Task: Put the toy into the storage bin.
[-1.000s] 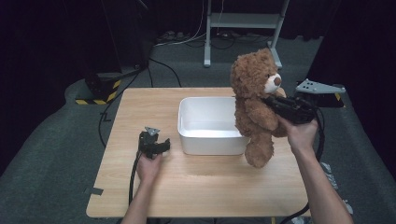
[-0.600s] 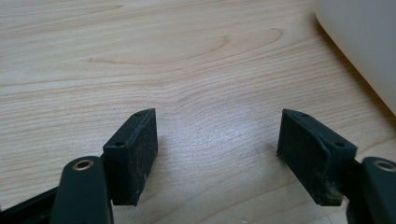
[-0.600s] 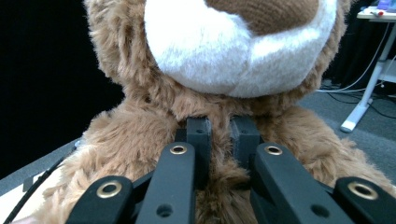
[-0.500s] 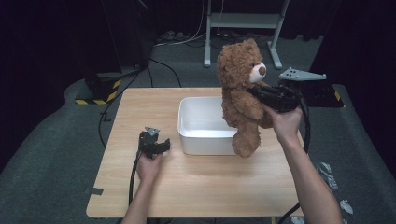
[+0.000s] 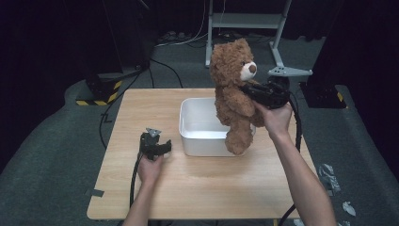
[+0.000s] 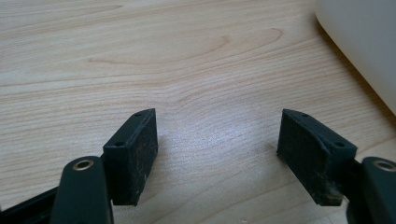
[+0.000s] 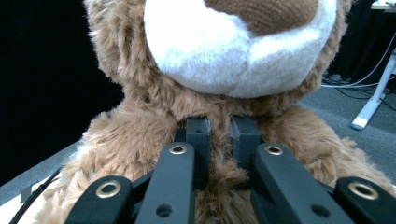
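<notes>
the teddy bear [image 5: 234, 96] has moved left since a second ago and now hangs over the white tub's [image 5: 197, 136] right end, feet low. near side: left claw [image 5: 161, 147] rests on the wood-grain counter [image 5: 197, 183], jaws wide, nothing between them. right claw [image 5: 248, 90] pinched tight on the bear's shaggy brown chest fur.

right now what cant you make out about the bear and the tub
- Teddy bear, high view: its body hides the white tub's right wall, so touching or clear cannot be told.
- Right gripper view: top edge cuts off the bear's eyes and ears.
- Left gripper view: right edge crops the tub to one corner.
</notes>
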Motion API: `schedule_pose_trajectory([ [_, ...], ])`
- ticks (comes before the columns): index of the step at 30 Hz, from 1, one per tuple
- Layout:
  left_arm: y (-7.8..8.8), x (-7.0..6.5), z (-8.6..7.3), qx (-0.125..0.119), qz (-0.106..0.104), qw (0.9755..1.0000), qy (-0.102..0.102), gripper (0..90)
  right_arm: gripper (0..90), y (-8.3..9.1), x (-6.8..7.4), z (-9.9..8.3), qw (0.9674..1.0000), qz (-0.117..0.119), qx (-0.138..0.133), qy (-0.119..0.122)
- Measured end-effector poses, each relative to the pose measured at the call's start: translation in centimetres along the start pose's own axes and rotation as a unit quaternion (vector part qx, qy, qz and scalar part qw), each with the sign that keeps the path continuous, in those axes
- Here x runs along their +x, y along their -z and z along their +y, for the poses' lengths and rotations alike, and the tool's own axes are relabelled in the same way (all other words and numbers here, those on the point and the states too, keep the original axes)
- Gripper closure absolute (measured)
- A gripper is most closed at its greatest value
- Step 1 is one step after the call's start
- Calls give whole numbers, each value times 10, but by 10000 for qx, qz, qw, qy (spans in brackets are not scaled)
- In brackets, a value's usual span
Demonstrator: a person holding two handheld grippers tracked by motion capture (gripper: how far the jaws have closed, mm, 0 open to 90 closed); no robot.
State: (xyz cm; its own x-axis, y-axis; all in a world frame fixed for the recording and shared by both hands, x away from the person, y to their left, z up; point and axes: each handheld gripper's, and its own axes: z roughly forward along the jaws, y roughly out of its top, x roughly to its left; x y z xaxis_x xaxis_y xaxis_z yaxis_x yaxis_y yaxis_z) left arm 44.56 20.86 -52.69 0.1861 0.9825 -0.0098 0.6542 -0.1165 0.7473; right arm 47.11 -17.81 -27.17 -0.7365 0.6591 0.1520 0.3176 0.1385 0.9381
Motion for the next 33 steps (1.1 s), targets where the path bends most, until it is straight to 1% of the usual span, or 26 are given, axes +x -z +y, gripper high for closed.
schedule_pose_trajectory([
  [7,0,0,0,-3,-8,10000,4,287,820,-8,-1,3,9999,-25,-38,-100],
  [13,0,0,0,10,-11,10000,-3,287,819,-17,1,5,9999,-35,-33,-114],
  [14,0,0,0,8,-1,10000,-7,287,820,-18,2,5,10000,-45,-22,-84],
  [15,0,0,0,7,-3,10000,-22,288,819,-20,3,5,9999,-42,-8,-117],
  [17,0,0,0,10,-2,10000,-21,288,820,-23,4,6,10000,-28,-10,-60],
  [22,0,0,0,7,-2,10000,-4,288,817,-33,8,8,10000,12,-22,-96],
  [27,0,0,0,-4,10,10000,-19,288,815,-43,9,6,9999,-60,21,-142],
  [29,0,0,0,-3,10,10000,-19,288,813,-46,9,5,9999,-75,36,-120],
  [33,0,0,0,-4,10,10000,-22,288,809,-49,11,5,9999,-88,60,-127],
])
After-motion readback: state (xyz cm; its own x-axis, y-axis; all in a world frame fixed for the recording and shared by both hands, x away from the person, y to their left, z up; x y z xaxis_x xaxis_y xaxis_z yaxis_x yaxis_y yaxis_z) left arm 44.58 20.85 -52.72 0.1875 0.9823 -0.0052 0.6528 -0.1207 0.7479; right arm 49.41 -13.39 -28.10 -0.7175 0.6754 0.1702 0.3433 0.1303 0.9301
